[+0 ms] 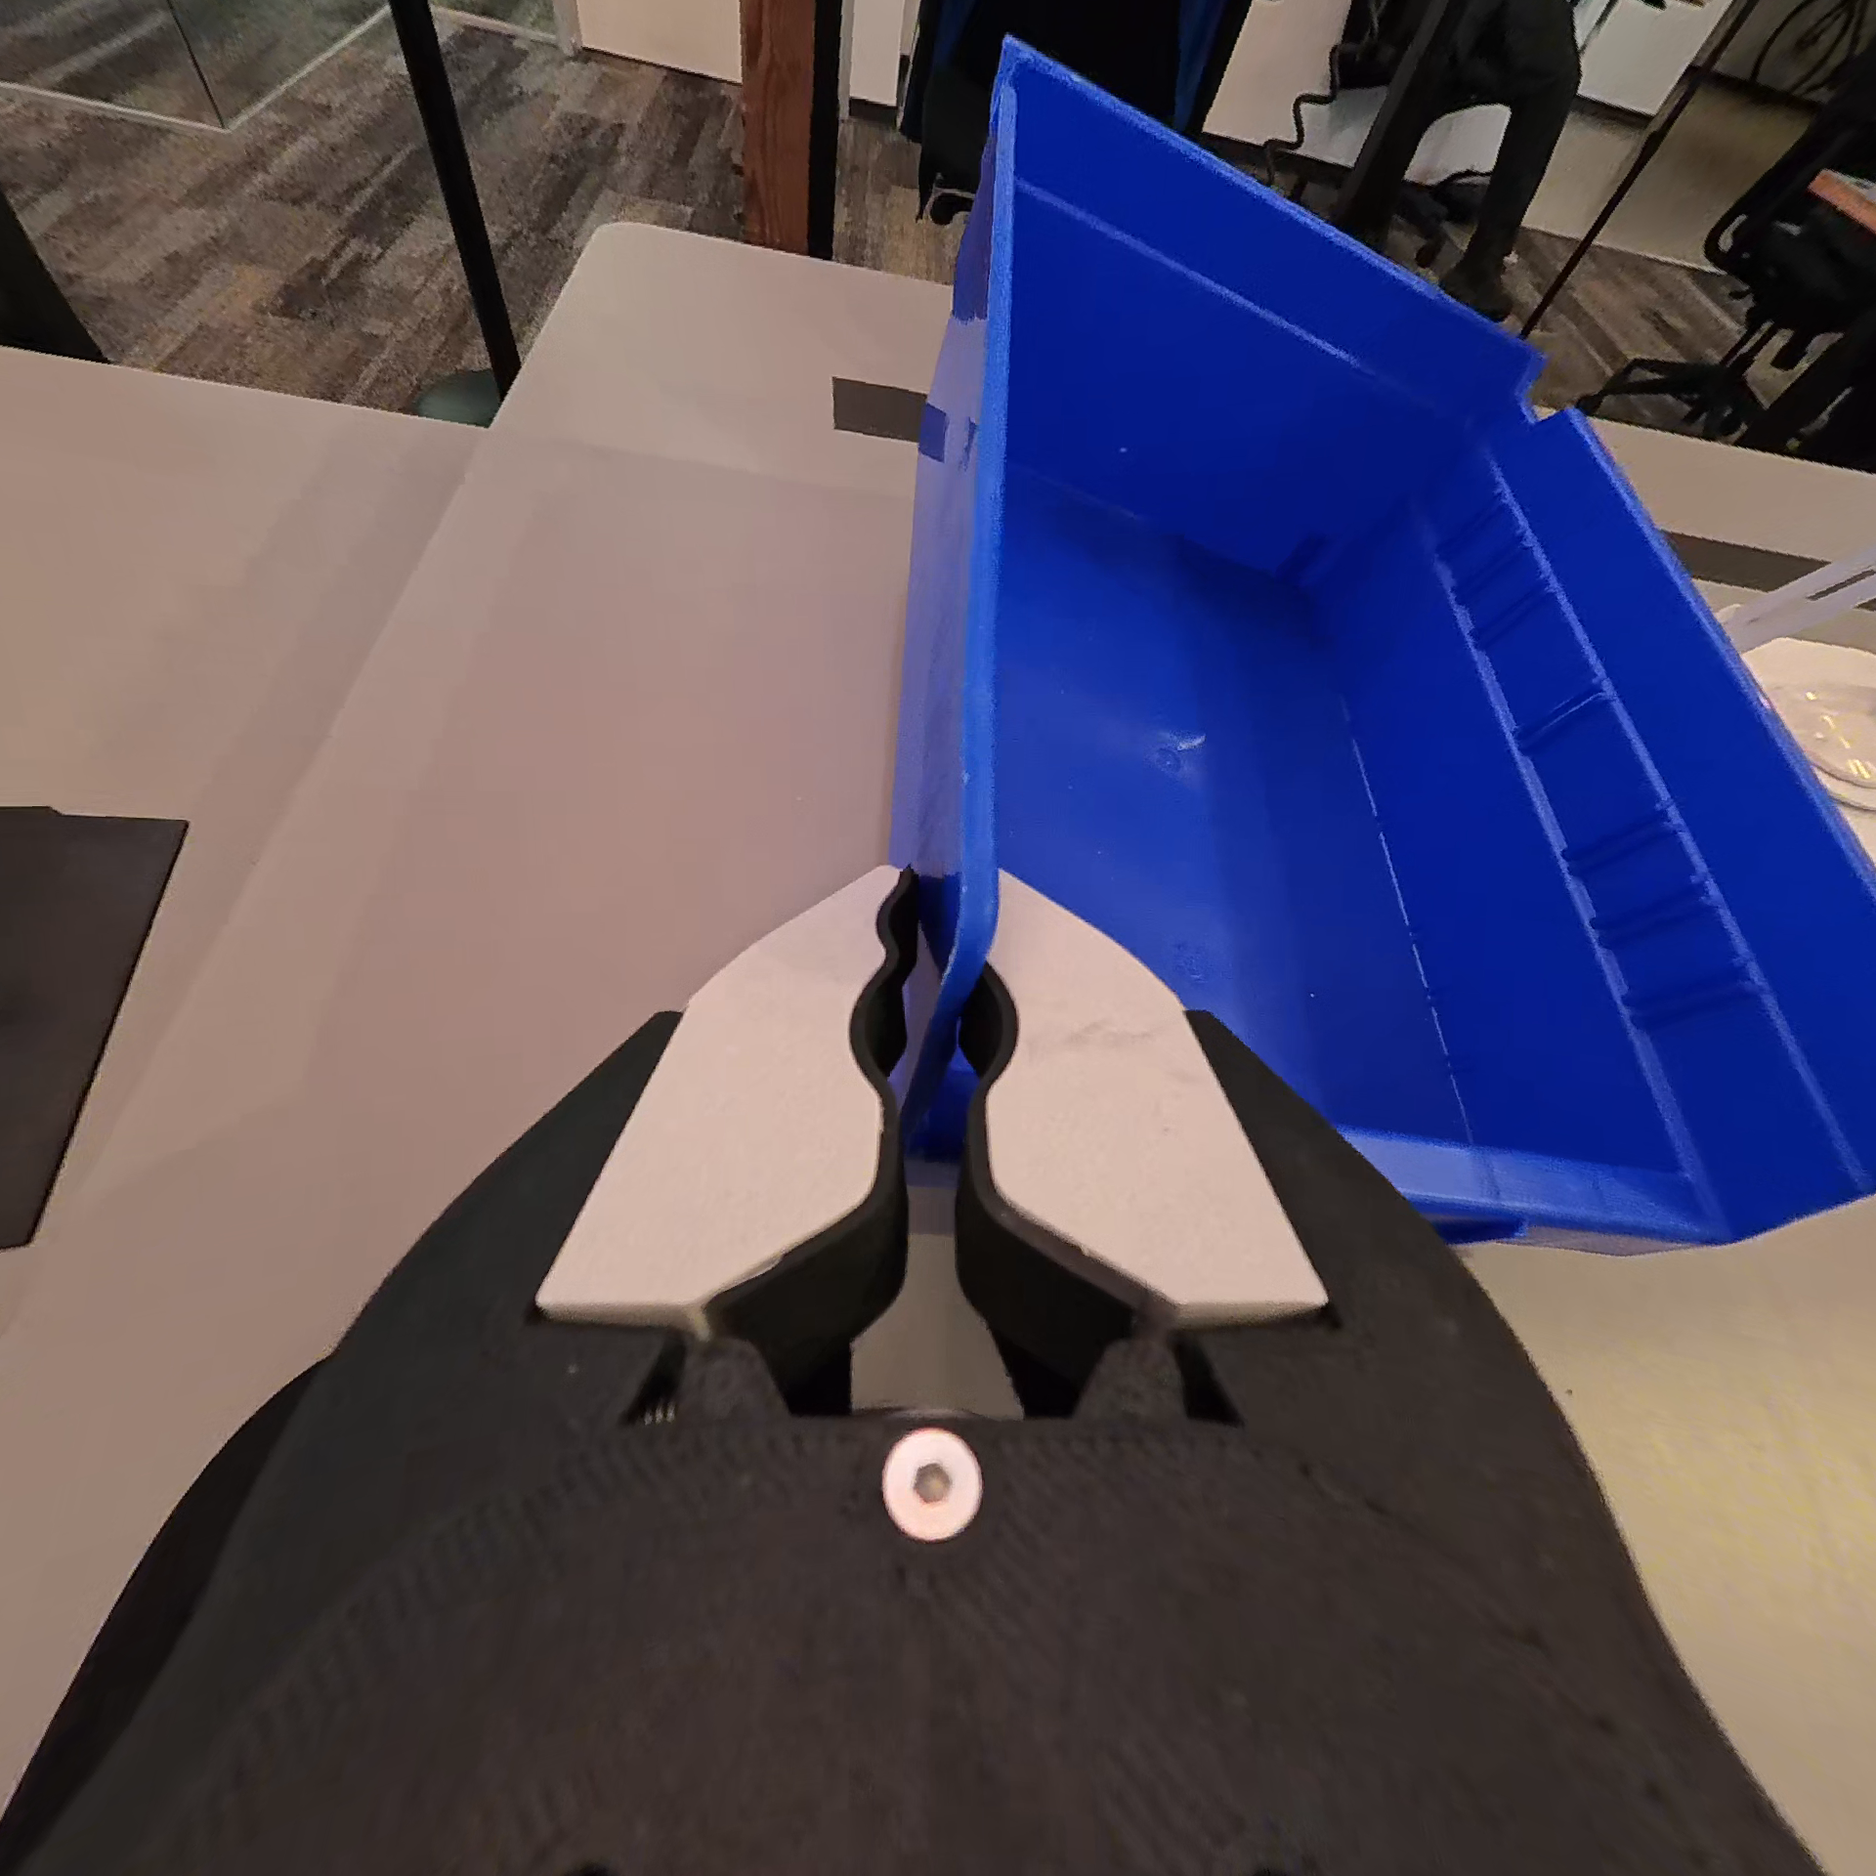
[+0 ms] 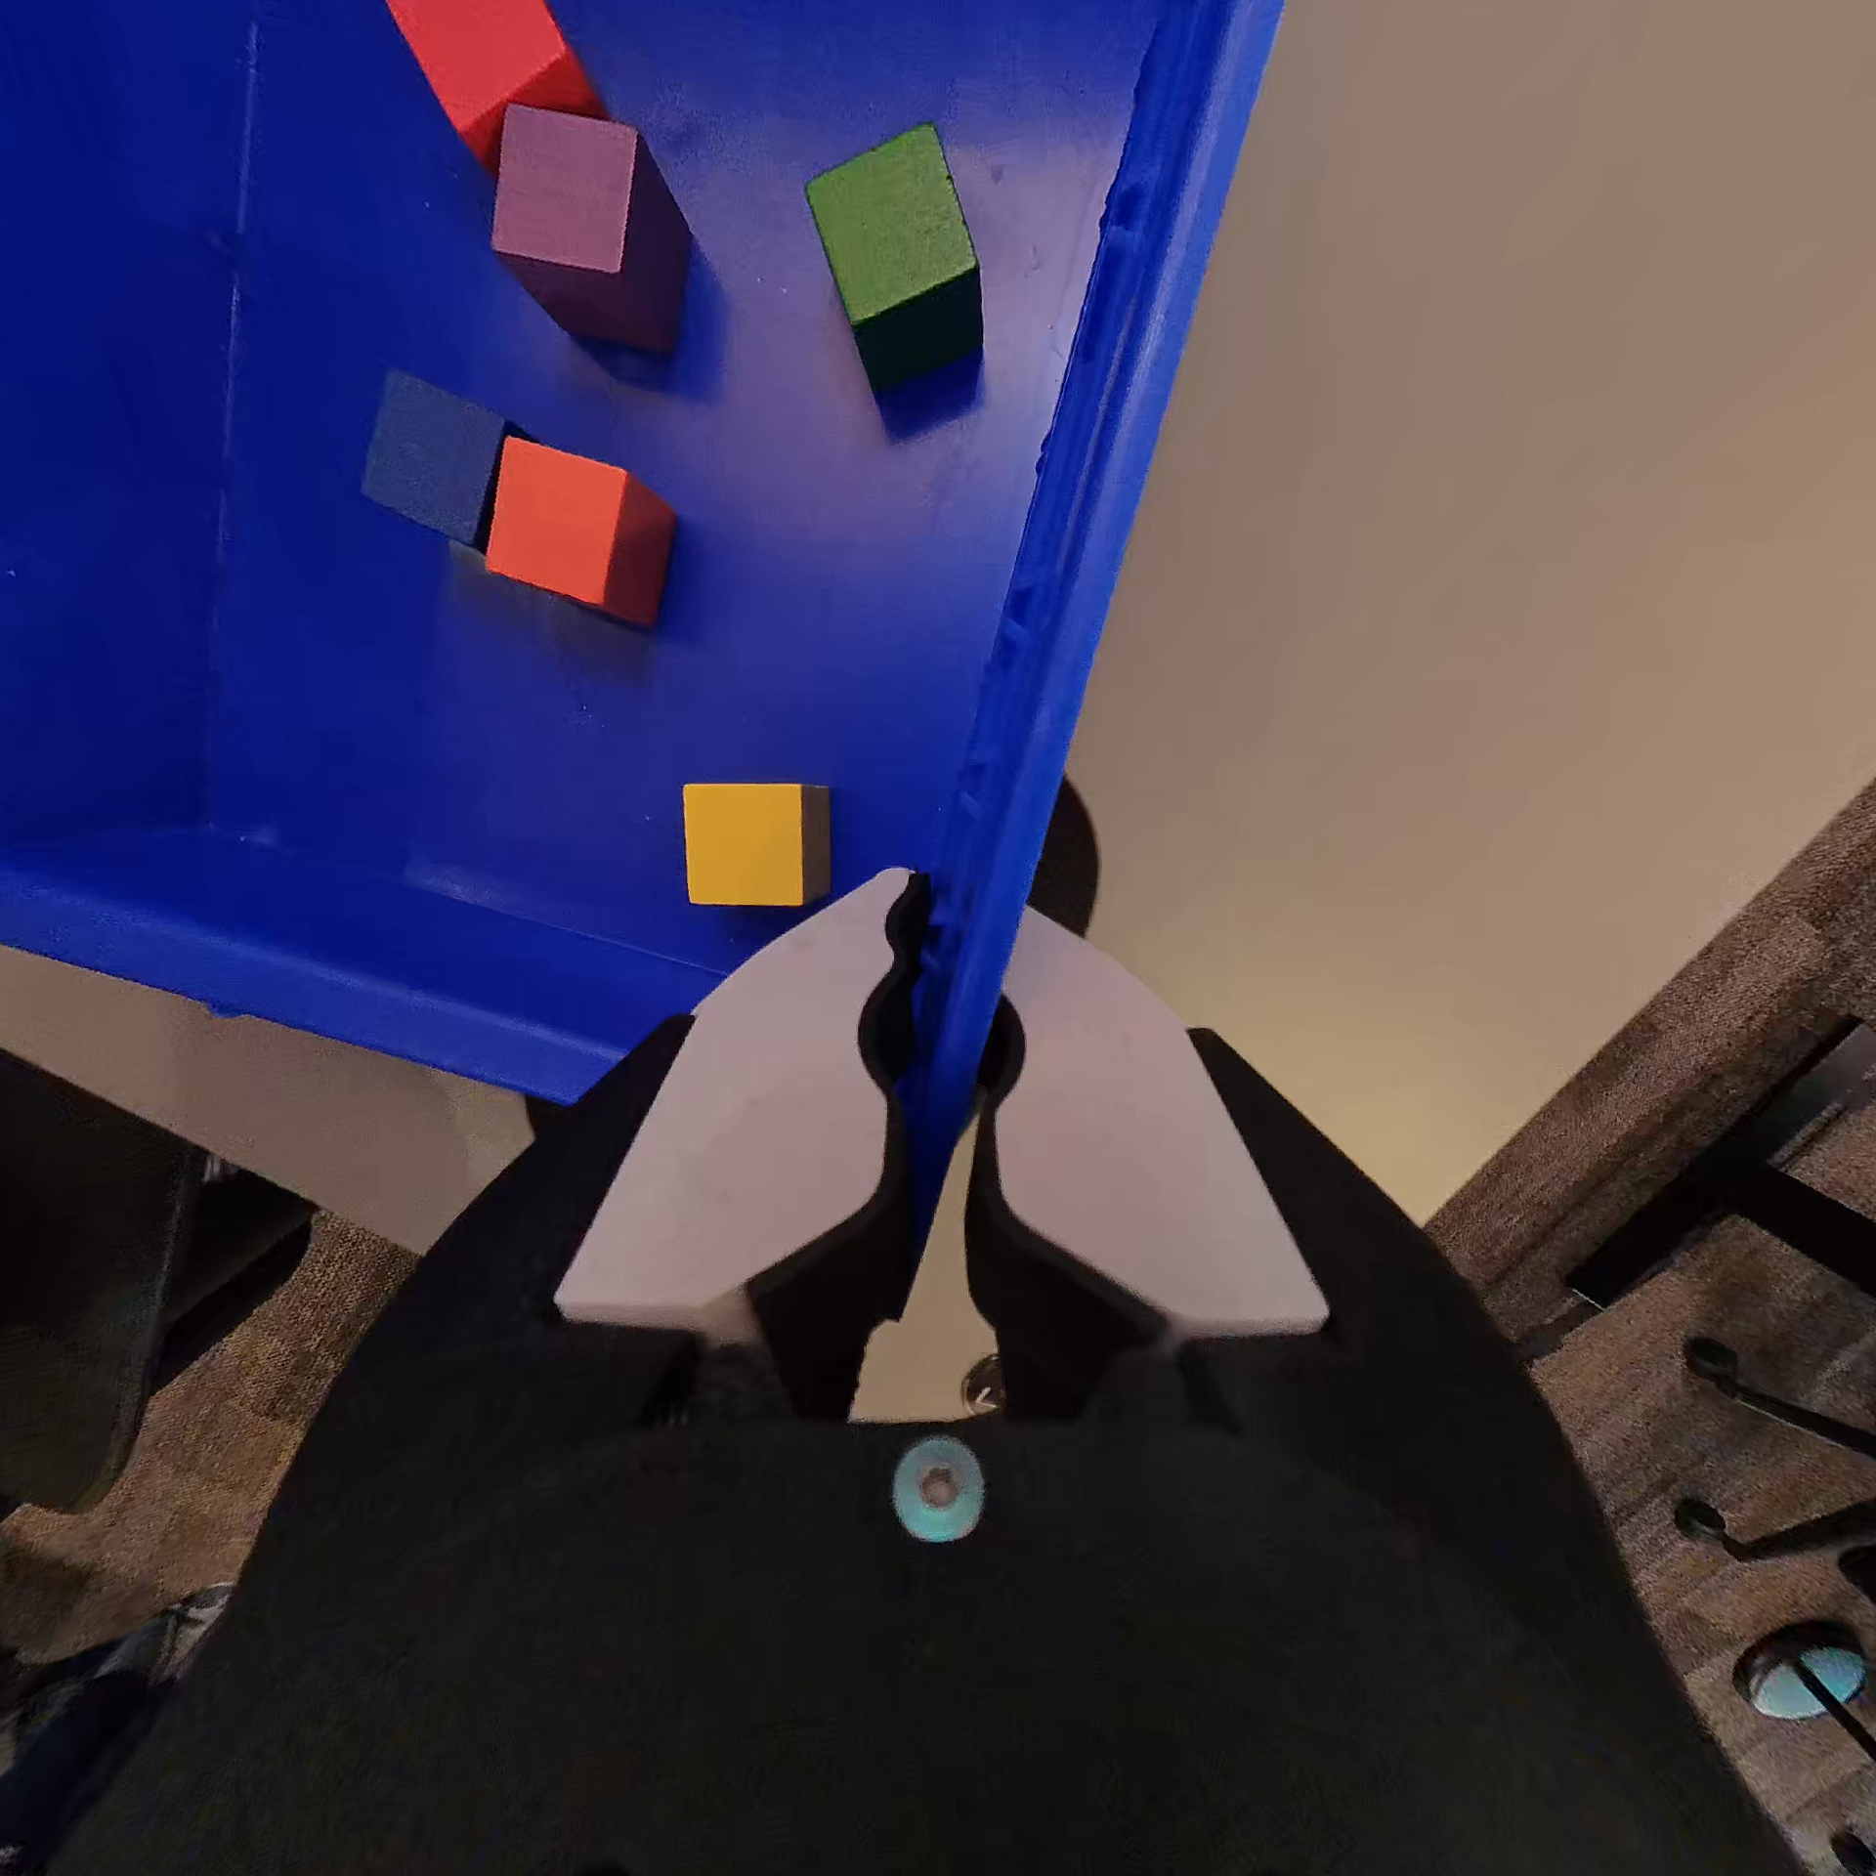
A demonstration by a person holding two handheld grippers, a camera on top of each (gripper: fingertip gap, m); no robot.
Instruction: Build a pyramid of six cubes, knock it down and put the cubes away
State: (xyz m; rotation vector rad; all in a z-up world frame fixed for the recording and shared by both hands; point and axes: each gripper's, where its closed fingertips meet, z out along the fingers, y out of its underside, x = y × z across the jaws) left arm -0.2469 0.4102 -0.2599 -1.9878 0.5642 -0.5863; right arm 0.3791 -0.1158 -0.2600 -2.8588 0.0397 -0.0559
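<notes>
1. L gripper (image 1: 939, 1000): jaws pinching the thin side wall of the blue bin (image 1: 1269, 731), one finger outside the wall, one inside. Pads look pressed on the wall; the contact is narrow, near the rim at a corner.
2. R gripper (image 2: 949, 1000): jaws likewise pinched on a wall of the blue bin (image 2: 508, 711), wall sandwiched between the pads.
3. Nearest thing to the R jaws is the yellow cube (image 2: 756, 843), on the bin floor just beside the inner finger, not touching it as far as I can tell.
4. Further in: orange cube (image 2: 574, 528) touching the dark blue cube (image 2: 431, 457); green cube (image 2: 898, 254) alone nr the gripped wall; purple cube (image 2: 589, 218) against the red cube (image 2: 482, 61) at the frame top. All six in the bin.
5. L view shows only bare bin floor; no cubes visible there.
6. Bin's long axis runs away from each camera, roughly along the gripped walls. It appears tilted or lifted off the tabletop (image 1: 508, 660), but exact pitch can't be told.
7. Risks, my read:
   - Thin-wall pinch could slip; the bin would then drop or swing.
   - Uneven lift btw the two hands could slide the cubes to one end.
   - Too steep a tilt may spill the cubes over the low front lip.
</notes>
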